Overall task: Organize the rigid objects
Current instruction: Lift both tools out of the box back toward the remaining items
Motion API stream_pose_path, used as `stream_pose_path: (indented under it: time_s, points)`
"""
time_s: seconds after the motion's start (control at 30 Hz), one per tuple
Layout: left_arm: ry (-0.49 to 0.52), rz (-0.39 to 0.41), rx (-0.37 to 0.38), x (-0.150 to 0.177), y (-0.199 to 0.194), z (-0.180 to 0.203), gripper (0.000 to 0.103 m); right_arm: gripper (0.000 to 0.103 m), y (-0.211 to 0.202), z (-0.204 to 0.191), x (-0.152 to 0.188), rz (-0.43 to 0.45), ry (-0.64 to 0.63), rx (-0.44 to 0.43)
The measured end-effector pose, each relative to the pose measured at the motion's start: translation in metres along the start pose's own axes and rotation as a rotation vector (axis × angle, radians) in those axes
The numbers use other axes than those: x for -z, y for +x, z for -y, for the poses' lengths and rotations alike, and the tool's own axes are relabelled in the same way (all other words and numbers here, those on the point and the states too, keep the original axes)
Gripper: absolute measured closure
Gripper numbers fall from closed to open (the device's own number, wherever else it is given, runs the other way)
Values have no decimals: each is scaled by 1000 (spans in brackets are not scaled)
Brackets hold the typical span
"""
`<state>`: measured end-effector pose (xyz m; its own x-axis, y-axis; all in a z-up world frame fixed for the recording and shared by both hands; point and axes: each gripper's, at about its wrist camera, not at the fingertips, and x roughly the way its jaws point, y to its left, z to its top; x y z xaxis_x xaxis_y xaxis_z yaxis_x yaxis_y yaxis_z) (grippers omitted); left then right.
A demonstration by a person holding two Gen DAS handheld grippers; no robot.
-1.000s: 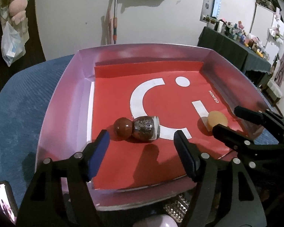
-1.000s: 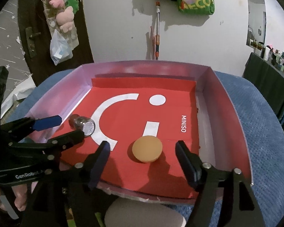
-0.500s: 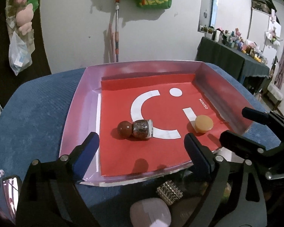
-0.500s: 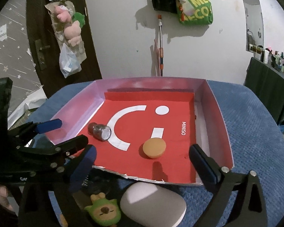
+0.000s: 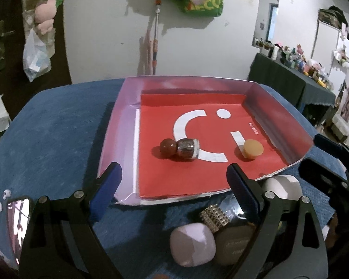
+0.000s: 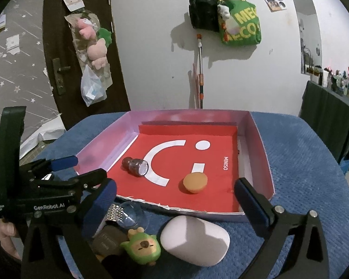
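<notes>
Both the left gripper [image 5: 172, 187] and the right gripper [image 6: 174, 194] hang with fingers spread wide and empty, above the near edge of the tray [image 6: 258, 139]. A small bottle [image 6: 135, 166] and an orange disc [image 6: 195, 181] already lie inside it. The white oval case [image 6: 195, 241], green toy [image 6: 142, 247] and other pieces sit on the blue-covered counter [image 6: 314, 174] just outside that edge, probably next to be gathered.

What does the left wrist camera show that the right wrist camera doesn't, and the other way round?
Only the left wrist view shows the lilac faceted block and a phone. Only the right wrist view shows the green plush toy and the door. Both show the red-lined tray, the small bottle, the orange disc, the white pebble-shaped object, and both open grippers.
</notes>
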<state>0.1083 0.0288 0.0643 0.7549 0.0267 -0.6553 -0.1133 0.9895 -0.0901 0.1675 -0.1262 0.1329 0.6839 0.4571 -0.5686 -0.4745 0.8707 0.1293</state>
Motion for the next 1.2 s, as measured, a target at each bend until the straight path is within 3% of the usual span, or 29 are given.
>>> stream_pose_path:
  time_s: [0.37,0.43,0.5,1.2]
  points:
    - [-42,4,17,15,-14,-7,10,0,-27,-13,13,81,-8,36]
    - [-47,6,22,18,-17,-6,3,0,-31,-15,17,88,-11,53]
    - [-54,11,31,21,-21,-6,3,0,-36,-17,22,94,-10,68]
    - [-65,-8,52,56,-42,0,3,2,-57,-27,64,68,21,65]
